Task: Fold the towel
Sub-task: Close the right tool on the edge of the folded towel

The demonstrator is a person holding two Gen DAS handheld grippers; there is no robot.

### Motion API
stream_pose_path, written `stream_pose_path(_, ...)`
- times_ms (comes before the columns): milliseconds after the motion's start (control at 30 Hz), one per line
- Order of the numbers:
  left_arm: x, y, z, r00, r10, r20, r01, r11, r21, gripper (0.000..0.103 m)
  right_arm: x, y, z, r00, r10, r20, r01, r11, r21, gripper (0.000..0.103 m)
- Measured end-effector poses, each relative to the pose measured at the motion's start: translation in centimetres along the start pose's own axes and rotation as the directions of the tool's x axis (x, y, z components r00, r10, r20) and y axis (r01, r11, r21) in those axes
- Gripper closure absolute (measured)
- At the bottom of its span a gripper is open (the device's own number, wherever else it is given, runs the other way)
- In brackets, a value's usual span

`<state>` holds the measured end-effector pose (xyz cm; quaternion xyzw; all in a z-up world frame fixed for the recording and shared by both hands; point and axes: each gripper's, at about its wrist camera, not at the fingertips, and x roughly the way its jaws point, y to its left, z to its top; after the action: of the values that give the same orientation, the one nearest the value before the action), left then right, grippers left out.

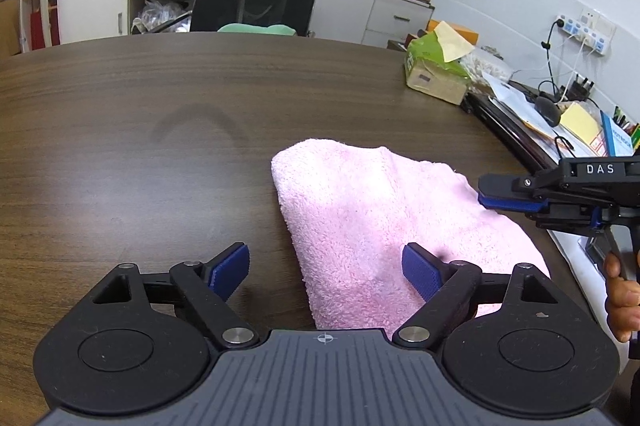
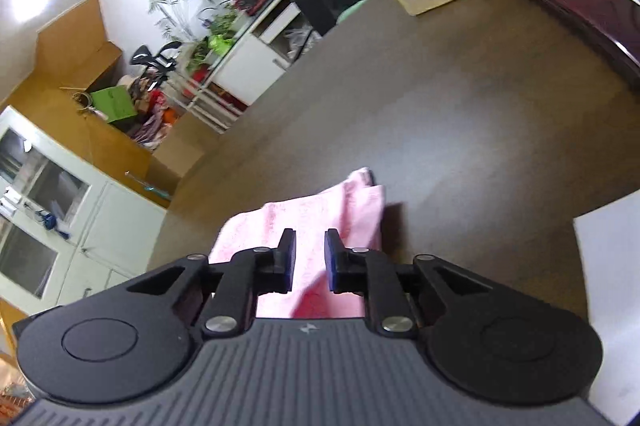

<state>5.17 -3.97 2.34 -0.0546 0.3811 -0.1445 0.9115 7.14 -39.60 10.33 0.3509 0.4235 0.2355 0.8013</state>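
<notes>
Only left wrist view shows hand [image 1: 622,296]; both show towel [image 1: 380,226].

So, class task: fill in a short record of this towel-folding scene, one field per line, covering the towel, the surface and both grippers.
Towel: fluffy pink terry towel, already folded over, lying on the table
Surface: dark wood-grain table
Left hand-held gripper: open, empty, at the towel's near edge
Right hand-held gripper: narrow gap, nothing pinched, over the towel
Nearby: green tissue box
</notes>
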Motion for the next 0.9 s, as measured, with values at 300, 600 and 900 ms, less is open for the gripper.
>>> stream_pose_path(300,0.2,-0.2,-0.2,1.000,-0.002,-0.008,0.003,1.000,0.010,0.016,0.6,0.3,-0.4,0.999,-0.040,-0.020,0.040,0.999,-0.026,0.062)
stream_pose_path(600,0.2,-0.4,-0.4,1.000,0.001,-0.010,-0.001,1.000,0.012,0.014,1.1,0.0,-0.6,0.997,0.076,-0.020,-0.077,0.997,-0.009,0.089)
stream_pose_path(900,-0.6,-0.1,-0.2,1.000,0.003,0.017,-0.003,1.000,-0.013,0.010,-1.3,2.1,-1.1,0.995,0.003,0.103,0.009,0.993,-0.115,0.102)
